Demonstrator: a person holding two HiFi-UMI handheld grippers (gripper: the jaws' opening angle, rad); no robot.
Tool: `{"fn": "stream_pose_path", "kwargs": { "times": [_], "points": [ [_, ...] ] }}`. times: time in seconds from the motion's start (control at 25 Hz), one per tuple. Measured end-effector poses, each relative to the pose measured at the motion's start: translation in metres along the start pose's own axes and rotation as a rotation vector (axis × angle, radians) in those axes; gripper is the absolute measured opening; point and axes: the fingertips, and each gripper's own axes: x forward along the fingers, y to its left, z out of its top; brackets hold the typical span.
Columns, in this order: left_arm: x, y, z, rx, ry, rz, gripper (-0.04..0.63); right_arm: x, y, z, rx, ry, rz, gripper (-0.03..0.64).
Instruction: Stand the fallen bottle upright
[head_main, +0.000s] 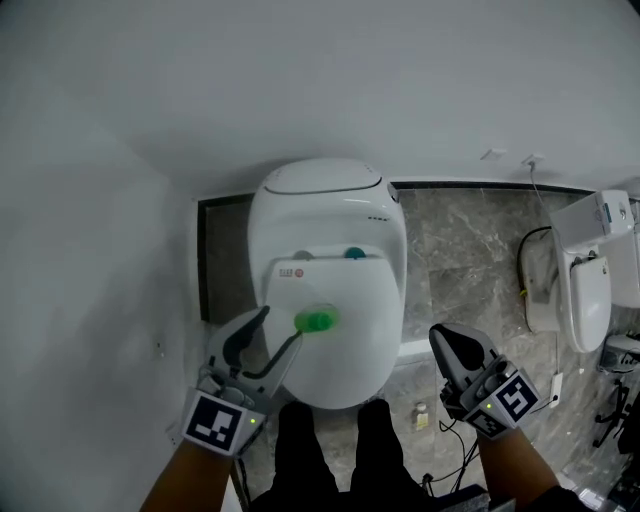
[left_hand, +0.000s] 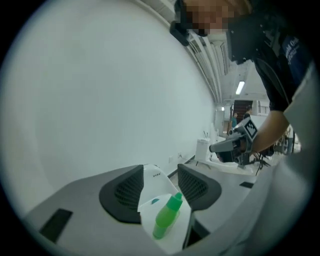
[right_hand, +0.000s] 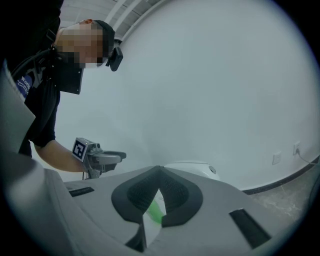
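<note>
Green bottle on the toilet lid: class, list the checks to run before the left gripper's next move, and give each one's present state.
1. Green bottle lying on its side on the toilet lid: ok.
2. Left gripper jaws apart: ok.
3. Bottle lined up between those jaws in the left gripper view: ok.
4. Jaws closed on the bottle: not ok, not yet gripped.
5. Right gripper off the lid, out of the way: ok, it is shut and empty.

Grey left hand-held gripper (head_main: 280, 326) and right hand-held gripper (head_main: 440, 334) bear marker cubes (head_main: 215, 422)
</note>
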Motion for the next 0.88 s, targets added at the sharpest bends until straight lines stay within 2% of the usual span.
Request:
{"fn": "stream_pose_path", "kwargs": {
  "times": [0.12, 0.24, 0.32, 0.48, 0.56, 0.72, 0.88],
  "points": [
    [-0.033, 0.01, 0.051, -0.106, -0.056, 0.019, 0.208, -0.005, 0.016, 0.05, -0.038, -0.034, 0.002, 0.012],
    [-0.066, 0.011, 0.114, -0.169, -0.123, 0.027, 0.137, -0.016, 0.038, 0.11, -0.069, -0.071, 0.016, 0.012],
    [-0.089, 0.003, 0.155, -0.212, -0.163, 0.004, 0.07, -0.03, 0.053, 0.15, -0.073, -0.088, 0.022, 0.012],
    [-0.134, -0.011, 0.231, -0.294, -0.241, -0.045, 0.008, -0.058, 0.085, 0.229, -0.063, -0.126, 0.032, 0.012],
    [-0.157, -0.017, 0.262, -0.312, -0.266, -0.056, 0.008, -0.073, 0.101, 0.262, -0.067, -0.143, 0.042, 0.012],
    [-0.205, -0.034, 0.31, -0.302, -0.283, -0.064, 0.008, -0.103, 0.137, 0.316, -0.102, -0.145, 0.044, 0.012],
    [-0.249, -0.05, 0.348, -0.277, -0.306, -0.05, 0.009, -0.123, 0.181, 0.383, -0.055, -0.248, 0.112, 0.012]
  ]
}}
